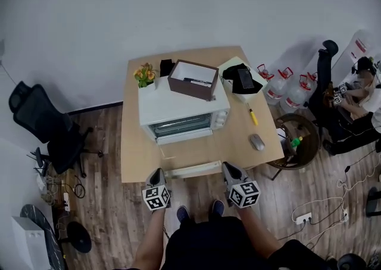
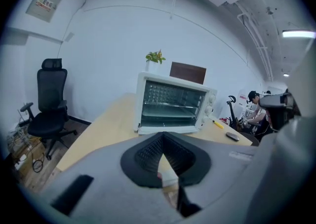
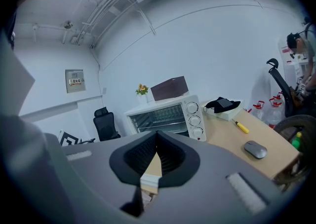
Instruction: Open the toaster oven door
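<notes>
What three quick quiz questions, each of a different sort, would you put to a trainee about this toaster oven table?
1. True or false: the toaster oven already has its door open.
2. Which thing stands on top of the oven next to the flowers? A) brown box B) kettle C) laptop
3. Fill in: the grey mouse lies on the table to the oven's ____ (the person's own side).

Key: 1 false, the door is shut. 2 A. 3 right.
</notes>
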A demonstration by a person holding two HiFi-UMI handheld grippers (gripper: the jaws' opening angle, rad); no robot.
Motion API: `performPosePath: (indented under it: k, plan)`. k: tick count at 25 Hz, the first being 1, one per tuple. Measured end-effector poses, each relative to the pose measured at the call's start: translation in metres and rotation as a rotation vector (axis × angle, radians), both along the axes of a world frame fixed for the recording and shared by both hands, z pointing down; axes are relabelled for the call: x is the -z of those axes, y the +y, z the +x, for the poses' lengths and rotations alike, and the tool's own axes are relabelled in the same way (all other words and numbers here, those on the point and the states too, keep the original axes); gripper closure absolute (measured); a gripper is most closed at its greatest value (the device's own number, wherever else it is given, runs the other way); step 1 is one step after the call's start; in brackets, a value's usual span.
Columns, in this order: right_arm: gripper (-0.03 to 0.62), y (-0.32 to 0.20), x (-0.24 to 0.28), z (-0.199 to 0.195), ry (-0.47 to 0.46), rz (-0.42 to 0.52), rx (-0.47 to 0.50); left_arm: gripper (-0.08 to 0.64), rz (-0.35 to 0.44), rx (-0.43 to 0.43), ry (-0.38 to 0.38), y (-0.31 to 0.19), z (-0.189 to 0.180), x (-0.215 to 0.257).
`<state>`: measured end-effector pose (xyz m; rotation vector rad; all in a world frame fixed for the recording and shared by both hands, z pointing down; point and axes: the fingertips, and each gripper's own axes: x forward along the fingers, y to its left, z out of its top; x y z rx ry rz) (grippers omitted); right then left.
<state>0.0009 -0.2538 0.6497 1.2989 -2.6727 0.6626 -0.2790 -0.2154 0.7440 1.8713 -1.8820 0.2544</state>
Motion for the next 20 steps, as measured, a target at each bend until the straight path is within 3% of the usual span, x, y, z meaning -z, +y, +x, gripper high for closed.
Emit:
performPosePath:
  k: [10, 14, 20]
  plan:
    - [0.578, -0.007, 0.019, -0.015, -0.034, 0.037, 0.009, 0.555, 0.211, -0.014, -0.061, 0.001, -0.008, 0.112]
    - [0.578, -0.010, 0.021, -0.018, -0.053, 0.033, 0.002, 0.555, 0.262, -0.031, -0.092, 0.008, -0.007, 0.141]
    - [0.578, -0.007, 0.029, -0.018, -0.006, 0.096, 0.031, 0.555, 0.312, 0.014, 0.012, 0.033, -0.008, 0.160]
